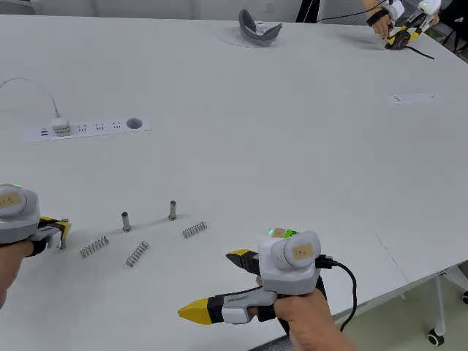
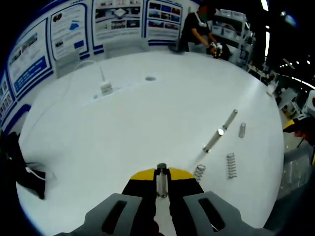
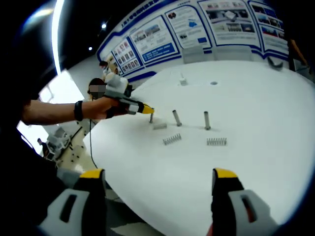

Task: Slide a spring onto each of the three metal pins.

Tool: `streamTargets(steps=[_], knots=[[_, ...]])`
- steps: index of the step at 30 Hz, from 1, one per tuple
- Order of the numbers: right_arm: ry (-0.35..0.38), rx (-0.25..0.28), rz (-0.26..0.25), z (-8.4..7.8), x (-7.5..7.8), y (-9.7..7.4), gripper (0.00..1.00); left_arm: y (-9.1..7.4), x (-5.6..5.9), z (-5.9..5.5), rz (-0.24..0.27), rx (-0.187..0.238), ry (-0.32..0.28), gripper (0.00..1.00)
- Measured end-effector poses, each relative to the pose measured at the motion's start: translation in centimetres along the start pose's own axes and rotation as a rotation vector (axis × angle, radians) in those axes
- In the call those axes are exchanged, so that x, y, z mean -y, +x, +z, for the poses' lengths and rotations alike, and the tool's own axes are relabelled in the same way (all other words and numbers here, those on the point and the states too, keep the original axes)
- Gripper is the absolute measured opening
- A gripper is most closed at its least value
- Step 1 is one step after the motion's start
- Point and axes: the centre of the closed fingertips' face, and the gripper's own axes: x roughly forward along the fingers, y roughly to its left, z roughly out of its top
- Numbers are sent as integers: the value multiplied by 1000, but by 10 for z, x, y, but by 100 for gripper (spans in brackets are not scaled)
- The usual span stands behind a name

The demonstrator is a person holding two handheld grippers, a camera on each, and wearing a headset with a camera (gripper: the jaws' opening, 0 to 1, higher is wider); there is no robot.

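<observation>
Blue-framed poster boards [image 2: 118, 17] along the wall in both gripper views, shelving [image 2: 234, 22] off to one end. Below them a broad white table [image 1: 292, 146], mostly bare, its edge curving in the fisheye views. Another person [image 2: 196, 29] at its far side. On the far-left part of the top, a white power strip [image 1: 88, 129] with one plug in it and a white cord looping away. Farther back, a grey curved object [image 1: 258, 31]. To the right, a white paper strip [image 1: 413, 97] lying flat.

Right gripper [image 1: 216, 284] out over the near edge, gripped in a hand [image 1: 307, 325]. Yellow-tipped fingers spread wide with nothing between them, well apart from the parts. Left gripper [image 2: 161, 173] low at the left, fingers closed on the held pin [image 2: 161, 184], upright between the tips. In the right gripper view, that pin reaching down to the table, contact not discernible.

Two more pins standing upright on the table just right of it: left pin [image 1: 126, 221] and right pin [image 1: 172, 210]. Three springs lying flat, none on a pin: left spring [image 1: 93, 246] near the left gripper, middle spring [image 1: 137, 254] in front of the left pin, right spring [image 1: 194, 229] in front of the right pin.
</observation>
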Motion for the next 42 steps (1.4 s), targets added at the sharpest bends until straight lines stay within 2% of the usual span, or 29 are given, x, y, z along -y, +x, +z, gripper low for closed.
streamTargets(steps=[12, 21, 32, 42], knots=[[-4, 0, 3, 0, -2, 0, 91, -11, -4, -5, 9, 9, -12, 8], [-5, -4, 7, -2, -3, 1, 91, -9, -3, -3, 15, 9, -4, 7], [1, -4, 5, -4, -3, -1, 91, -3, 12, 2, -3, 15, 18, 7], [4, -3, 4, -5, -2, -1, 91, 2, 25, 3, -18, 15, 54, 7]])
